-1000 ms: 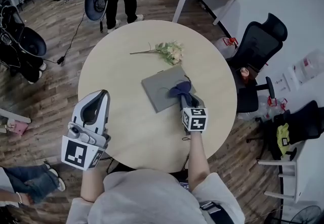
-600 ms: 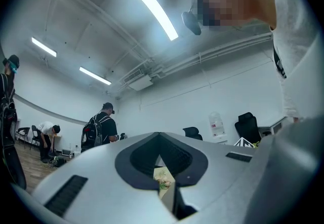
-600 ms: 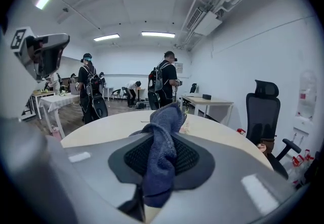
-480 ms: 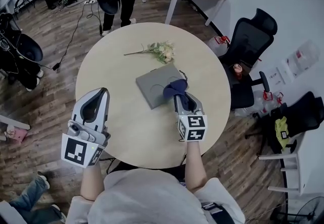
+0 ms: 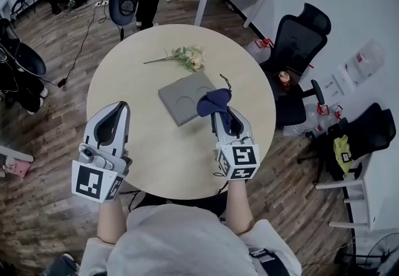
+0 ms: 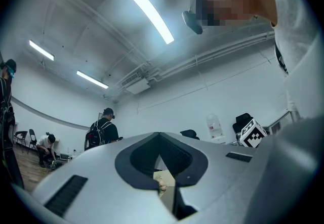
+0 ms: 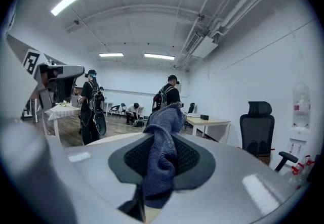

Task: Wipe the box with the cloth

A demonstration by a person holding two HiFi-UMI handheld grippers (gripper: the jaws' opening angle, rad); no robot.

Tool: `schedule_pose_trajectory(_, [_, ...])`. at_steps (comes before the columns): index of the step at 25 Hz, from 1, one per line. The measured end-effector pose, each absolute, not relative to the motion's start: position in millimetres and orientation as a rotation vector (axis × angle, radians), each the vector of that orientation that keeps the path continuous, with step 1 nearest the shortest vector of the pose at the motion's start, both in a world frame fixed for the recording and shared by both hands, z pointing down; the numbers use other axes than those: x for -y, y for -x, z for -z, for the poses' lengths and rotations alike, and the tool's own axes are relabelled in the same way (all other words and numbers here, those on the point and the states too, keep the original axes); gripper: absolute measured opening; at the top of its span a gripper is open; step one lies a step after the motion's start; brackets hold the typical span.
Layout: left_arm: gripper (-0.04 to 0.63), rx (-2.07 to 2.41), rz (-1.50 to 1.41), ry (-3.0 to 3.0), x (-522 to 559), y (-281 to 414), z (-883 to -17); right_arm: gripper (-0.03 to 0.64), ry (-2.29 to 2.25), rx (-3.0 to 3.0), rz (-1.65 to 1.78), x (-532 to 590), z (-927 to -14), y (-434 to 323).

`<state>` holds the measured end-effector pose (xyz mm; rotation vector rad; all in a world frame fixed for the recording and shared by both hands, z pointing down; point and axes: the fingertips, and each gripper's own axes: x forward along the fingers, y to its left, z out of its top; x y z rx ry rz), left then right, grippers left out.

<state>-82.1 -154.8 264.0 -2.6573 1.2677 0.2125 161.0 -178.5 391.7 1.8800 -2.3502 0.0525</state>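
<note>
Cloth [image 5: 212, 101] drawn to box [image 5: 181, 97] edge, right hand-held gripper [image 5: 218, 113] clamped

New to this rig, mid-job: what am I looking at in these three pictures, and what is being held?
No robot arm here: a person holds a two-jaw gripper in each hand. The head view looks down from a camera on the person's head; the other two views come from cameras riding on each gripper, looking along its jaws. On the round table lie a flat grey box and a sprig of flowers. The right gripper is shut on a dark blue cloth, seen over the box's right edge. The left gripper hovers at the left, jaws together on nothing. The marker cubes are part of the grippers.
</note>
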Motion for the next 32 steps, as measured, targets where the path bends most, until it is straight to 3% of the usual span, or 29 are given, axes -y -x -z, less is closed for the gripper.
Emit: schedule_pose_trajectory(32, [0.003, -1.262, -0.308, 2.603, 83.3, 54.8, -240.5, 0.094, -2.05, 2.473, 0.259, 65.0, -286.7, -186.5])
